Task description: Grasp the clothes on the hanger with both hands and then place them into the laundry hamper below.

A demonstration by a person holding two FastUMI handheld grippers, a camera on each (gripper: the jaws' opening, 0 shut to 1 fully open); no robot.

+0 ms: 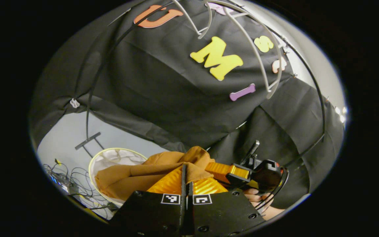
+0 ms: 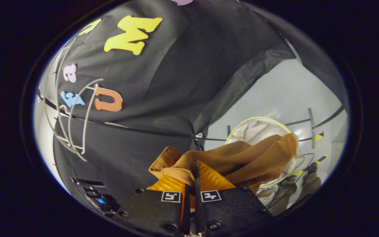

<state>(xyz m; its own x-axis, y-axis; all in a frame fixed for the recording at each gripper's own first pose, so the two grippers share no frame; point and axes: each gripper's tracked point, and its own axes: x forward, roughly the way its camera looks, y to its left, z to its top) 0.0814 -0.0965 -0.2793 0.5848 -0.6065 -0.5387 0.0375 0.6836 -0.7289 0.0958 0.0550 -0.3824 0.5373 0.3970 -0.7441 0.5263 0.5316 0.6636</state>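
Item: brown garment point(image 1: 133, 177), bunched, hanging between both grippers, partly over the open mouth of the laundry hamper point(image 1: 110, 156).

Left gripper point(image 1: 187, 184): pressed together, pinching a fold of the cloth. Right gripper point(image 2: 194, 179): likewise pinching the cloth.

Empty hangers point(image 1: 262, 56) are hanging on the rail above.

Handling advice: lowering both grippers together, centring the bundle over the rim, releasing only once the cloth is sagging inside the white liner.

Left tool point(image 1: 187, 184) fingers pressed together, right tool point(image 2: 192, 184) likewise, hand point(image 1: 258, 197) beneath the right one
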